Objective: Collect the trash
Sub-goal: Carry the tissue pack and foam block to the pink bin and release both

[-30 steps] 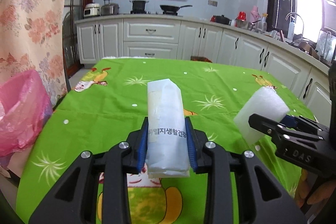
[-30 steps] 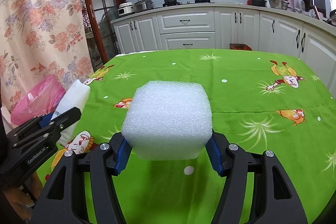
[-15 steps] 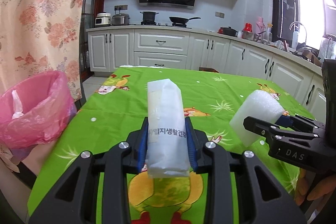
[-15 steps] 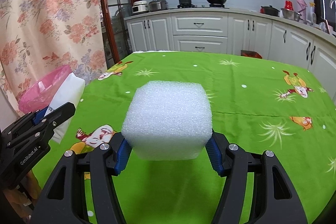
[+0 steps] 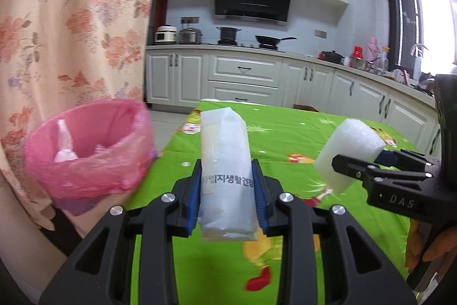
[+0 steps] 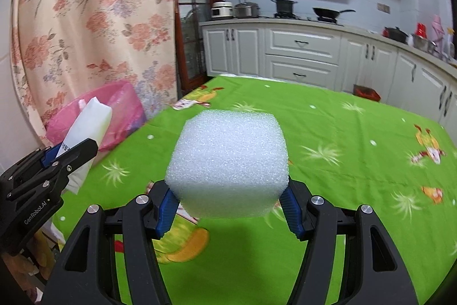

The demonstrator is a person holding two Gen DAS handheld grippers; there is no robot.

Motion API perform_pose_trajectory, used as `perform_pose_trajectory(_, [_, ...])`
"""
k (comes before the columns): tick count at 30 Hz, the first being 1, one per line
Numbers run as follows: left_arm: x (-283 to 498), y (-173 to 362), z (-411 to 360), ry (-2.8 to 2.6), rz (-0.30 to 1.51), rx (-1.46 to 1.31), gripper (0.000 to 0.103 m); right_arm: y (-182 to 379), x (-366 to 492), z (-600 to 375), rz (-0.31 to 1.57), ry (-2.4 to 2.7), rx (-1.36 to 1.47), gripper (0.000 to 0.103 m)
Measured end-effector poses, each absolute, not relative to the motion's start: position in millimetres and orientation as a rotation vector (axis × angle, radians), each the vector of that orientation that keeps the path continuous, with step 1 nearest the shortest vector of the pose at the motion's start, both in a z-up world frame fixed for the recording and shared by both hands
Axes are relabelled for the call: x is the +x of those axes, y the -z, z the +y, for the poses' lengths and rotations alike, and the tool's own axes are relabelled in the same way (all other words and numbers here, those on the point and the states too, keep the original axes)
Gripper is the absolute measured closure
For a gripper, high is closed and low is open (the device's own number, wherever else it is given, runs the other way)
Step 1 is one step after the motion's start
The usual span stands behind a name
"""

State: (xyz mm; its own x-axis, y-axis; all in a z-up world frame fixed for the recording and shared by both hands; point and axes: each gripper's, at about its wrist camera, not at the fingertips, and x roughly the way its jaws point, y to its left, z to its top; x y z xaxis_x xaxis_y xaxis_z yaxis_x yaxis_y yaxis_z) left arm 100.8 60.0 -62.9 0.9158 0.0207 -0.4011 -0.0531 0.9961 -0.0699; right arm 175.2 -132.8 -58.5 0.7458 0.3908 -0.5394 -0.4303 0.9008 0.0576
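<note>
Left wrist view: our left gripper clamped a white packet near the pink bin. Our right gripper squeezed a foam block above the tabletop.

A white cube of coarse, matt foam; a translucent, smooth plastic packet; beside it, a thin, crinkled pink plastic bin liner; glossy green printed cloth on the worktop.

A bright green cartoon-printed cloth covers the counter, beside a pink plastic-lined bin, peach floral curtain and white foam cube.
</note>
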Motion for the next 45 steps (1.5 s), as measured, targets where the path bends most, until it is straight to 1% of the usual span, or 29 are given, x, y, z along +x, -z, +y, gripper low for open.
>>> perform_pose_trajectory(15, [83.7,30.5,143.9,-0.196,0.354,-0.1,0.072,32.7,180.9,-45.1,0.546,-0.617,-0.15,0.044])
perform_pose_trajectory(25, [92.6,9.3,217.2,-0.288,0.352,-0.118,0.071,17.1,199.2,20.3,0.546,-0.726,-0.168,0.044])
perform_pose_trajectory(37, [119.3,1.5,299.0,-0.308,0.382,-0.211,0.071,10.1,233.7,87.9,0.59,-0.797,-0.158,0.044])
perform_pose_trajectory(45, [131.2,2.2,319.9,-0.31,0.392,-0.233,0.071,9.5,249.4,121.1,0.595,-0.818,-0.168,0.043])
